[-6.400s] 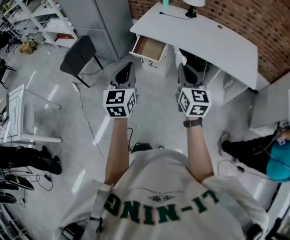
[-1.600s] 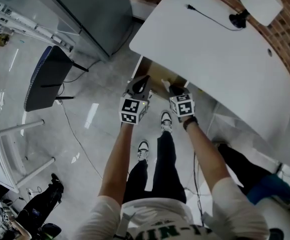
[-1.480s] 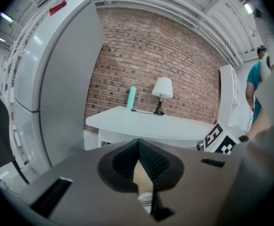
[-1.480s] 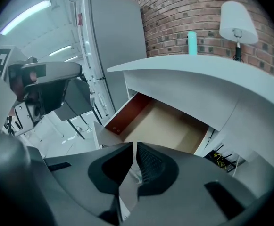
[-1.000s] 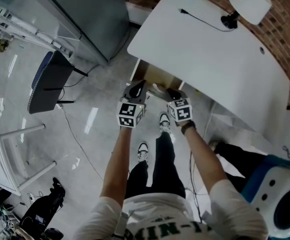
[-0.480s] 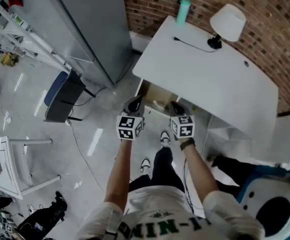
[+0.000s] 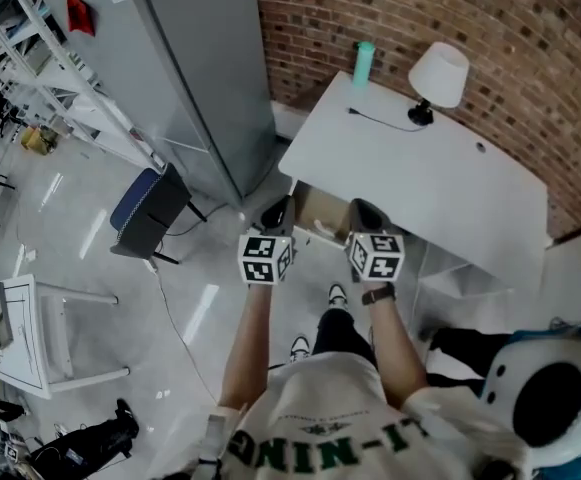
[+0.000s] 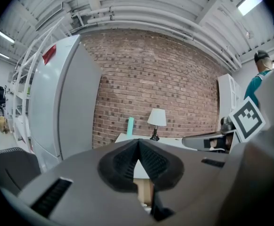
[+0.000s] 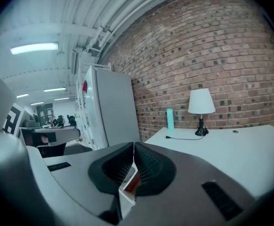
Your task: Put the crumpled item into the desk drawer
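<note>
under desk [image 7: 420, 183] front edge: drawer [image 7: 315, 206] open, pale scrap at its lip, prob. the crumpled item [image 7: 320, 230]. left gripper [image 7: 277, 210] & right gripper [image 7: 363, 213] just before desk, jaws pressed together, nothing seen pinched. risk: scrap snags if drawer pushed shut

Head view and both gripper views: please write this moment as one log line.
left gripper: shut, empty | right gripper: shut | both held by open drawer under white desk | crumpled item: not made out
</note>
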### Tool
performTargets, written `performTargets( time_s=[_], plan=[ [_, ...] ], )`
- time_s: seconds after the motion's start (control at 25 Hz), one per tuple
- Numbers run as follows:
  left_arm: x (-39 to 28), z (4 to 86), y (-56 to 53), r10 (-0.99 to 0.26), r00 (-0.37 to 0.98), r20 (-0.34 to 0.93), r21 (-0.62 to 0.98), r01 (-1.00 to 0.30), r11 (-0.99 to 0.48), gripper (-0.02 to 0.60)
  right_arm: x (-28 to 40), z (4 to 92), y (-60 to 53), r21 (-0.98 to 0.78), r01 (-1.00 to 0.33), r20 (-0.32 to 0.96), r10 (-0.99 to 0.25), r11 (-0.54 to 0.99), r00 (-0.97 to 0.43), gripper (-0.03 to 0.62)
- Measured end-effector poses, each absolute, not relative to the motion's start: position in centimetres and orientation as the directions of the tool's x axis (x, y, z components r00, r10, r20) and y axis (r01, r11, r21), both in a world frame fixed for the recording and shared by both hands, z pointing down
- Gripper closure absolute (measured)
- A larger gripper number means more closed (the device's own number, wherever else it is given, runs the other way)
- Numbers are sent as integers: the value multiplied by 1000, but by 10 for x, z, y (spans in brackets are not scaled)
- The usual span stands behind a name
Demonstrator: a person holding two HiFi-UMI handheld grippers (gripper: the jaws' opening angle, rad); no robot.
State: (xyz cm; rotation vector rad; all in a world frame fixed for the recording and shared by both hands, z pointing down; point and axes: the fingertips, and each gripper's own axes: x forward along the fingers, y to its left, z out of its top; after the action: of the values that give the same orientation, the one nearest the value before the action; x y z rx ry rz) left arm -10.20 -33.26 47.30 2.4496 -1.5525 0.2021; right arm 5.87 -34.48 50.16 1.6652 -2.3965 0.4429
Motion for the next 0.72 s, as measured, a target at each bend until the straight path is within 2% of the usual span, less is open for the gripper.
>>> performTargets(
  time_s=[0.44,0.72],
  plan=[
    [-101,416,-303,-901,399,170,25,-916,-401,583,50,429,-315,-75,-927,180,-910,367,-374,591],
    [-100,400,-291,-904,410,123,9,-911,-412,583,56,419,-307,-57,-937,167,-922,343,-348,591]
  ],
)
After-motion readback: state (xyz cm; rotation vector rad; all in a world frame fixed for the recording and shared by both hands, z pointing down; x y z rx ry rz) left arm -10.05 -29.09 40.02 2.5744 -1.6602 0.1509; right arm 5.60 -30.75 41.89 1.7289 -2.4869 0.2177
